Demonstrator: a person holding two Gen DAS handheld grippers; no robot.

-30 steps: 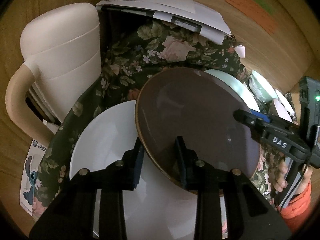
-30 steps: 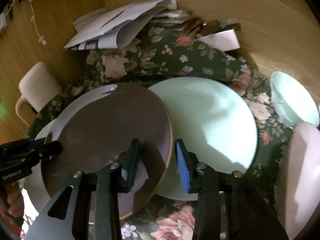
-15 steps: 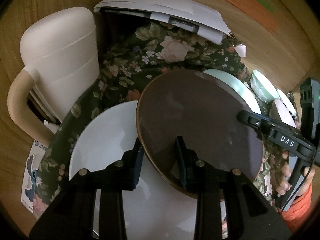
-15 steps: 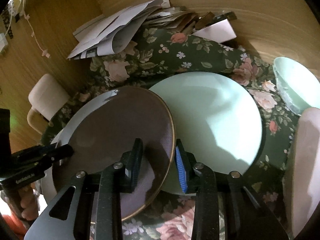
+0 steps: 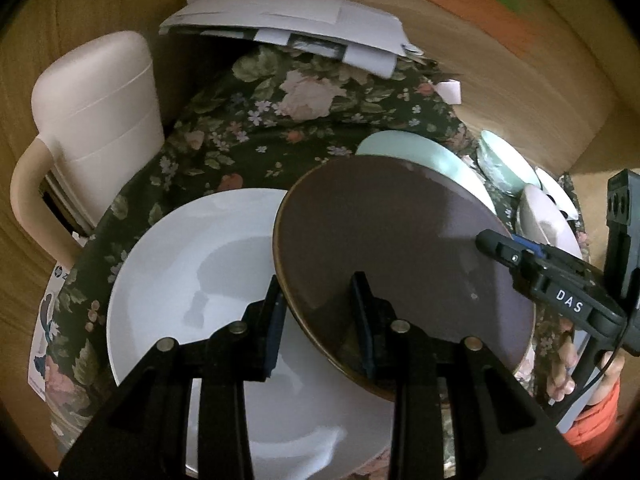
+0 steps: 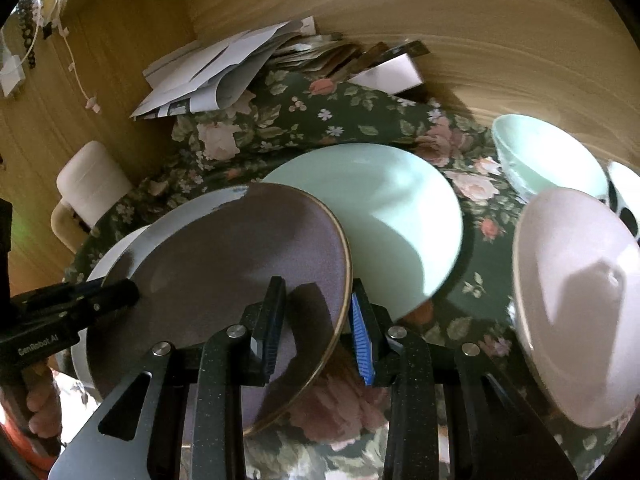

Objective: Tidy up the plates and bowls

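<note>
Together, my left gripper (image 5: 318,320) and right gripper (image 6: 318,324) each pinch the brown plate's (image 5: 392,248) rim, holding it tilted above the white plate (image 5: 192,272), mint plate (image 6: 392,216) at two o'clock.

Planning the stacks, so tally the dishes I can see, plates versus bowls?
Plates: 3, namely brown plate, white plate, mint plate
Bowls: 3, namely mint bowl, pink bowl, black-and-white bowl, partly hidden
Total: 6
</note>
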